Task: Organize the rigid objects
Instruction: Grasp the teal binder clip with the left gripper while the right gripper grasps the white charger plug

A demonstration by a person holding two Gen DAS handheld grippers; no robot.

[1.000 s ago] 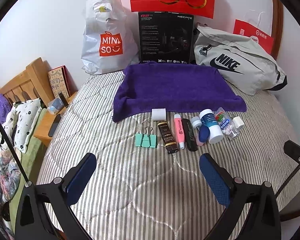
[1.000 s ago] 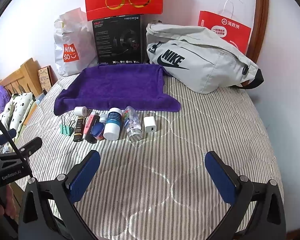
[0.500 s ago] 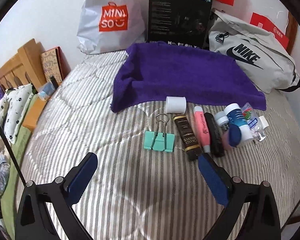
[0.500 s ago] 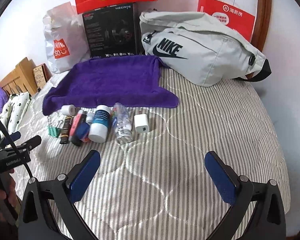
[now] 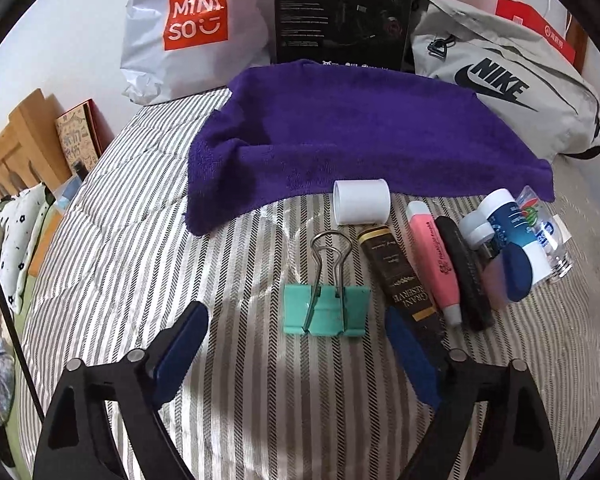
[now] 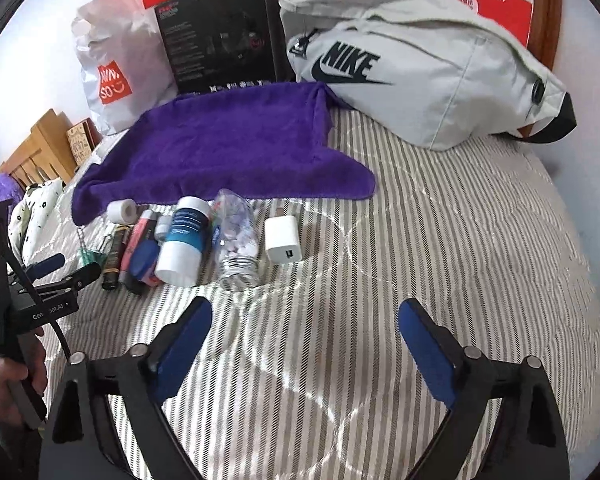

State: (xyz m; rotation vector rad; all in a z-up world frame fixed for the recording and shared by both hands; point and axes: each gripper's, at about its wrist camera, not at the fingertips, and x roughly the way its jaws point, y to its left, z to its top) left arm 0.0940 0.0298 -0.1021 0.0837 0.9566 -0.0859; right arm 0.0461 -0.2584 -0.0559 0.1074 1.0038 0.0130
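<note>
A row of small objects lies on the striped bed in front of a purple towel (image 5: 360,136): a teal binder clip (image 5: 327,312), a white roll (image 5: 362,202), a dark brown tube (image 5: 398,272), a pink highlighter (image 5: 434,260), a black stick (image 5: 464,272) and a blue-and-white bottle (image 5: 512,232). My left gripper (image 5: 296,324) is open, its fingertips flanking the clip's near edge. My right gripper (image 6: 306,320) is open and empty, short of a white charger (image 6: 283,240) and a clear bottle (image 6: 236,240).
A MINISO bag (image 5: 192,28), a black box (image 5: 342,12) and a grey Nike bag (image 6: 420,64) stand along the wall behind the towel. A wooden headboard (image 5: 16,144) and bedding lie at the left. My left gripper shows in the right wrist view (image 6: 60,272).
My left gripper has moved forward and down toward the binder clip, which now sits between its fingertips. My right gripper has moved forward a little toward the charger.
</note>
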